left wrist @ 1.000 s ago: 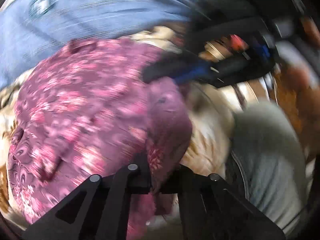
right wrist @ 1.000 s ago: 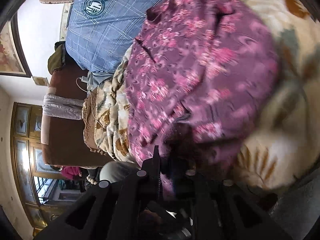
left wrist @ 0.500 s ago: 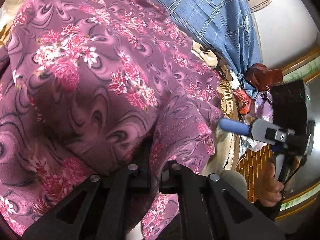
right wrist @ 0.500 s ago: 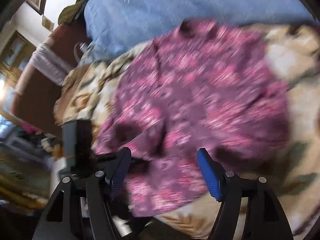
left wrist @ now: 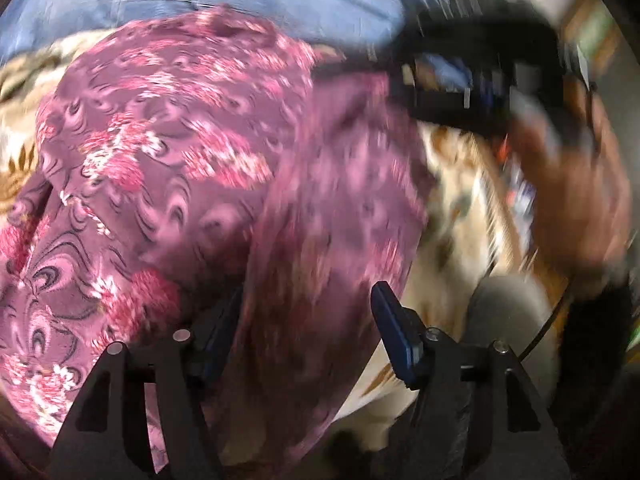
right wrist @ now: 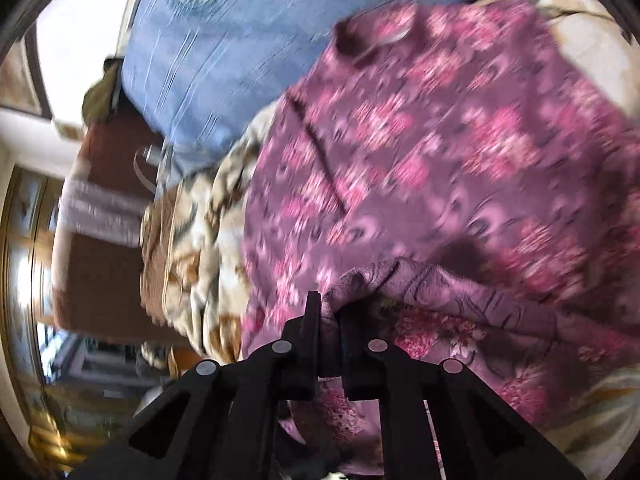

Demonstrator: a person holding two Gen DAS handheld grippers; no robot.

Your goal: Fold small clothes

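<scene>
Lying spread on the patterned blanket (left wrist: 452,208), one purple floral garment (left wrist: 192,152) fills the left wrist view from nine to twelve o'clock, a loose fold draping between the parted fingers of the left gripper (left wrist: 304,320); jaws wide, gripping nothing. Right gripper (right wrist: 329,320): jaws narrow, pinching a bunched edge of the garment at six o'clock, its long axis running toward one o'clock. Count: one garment, one blue pillow (right wrist: 256,48), two grippers. Right is judged nearer for the coming fold.
</scene>
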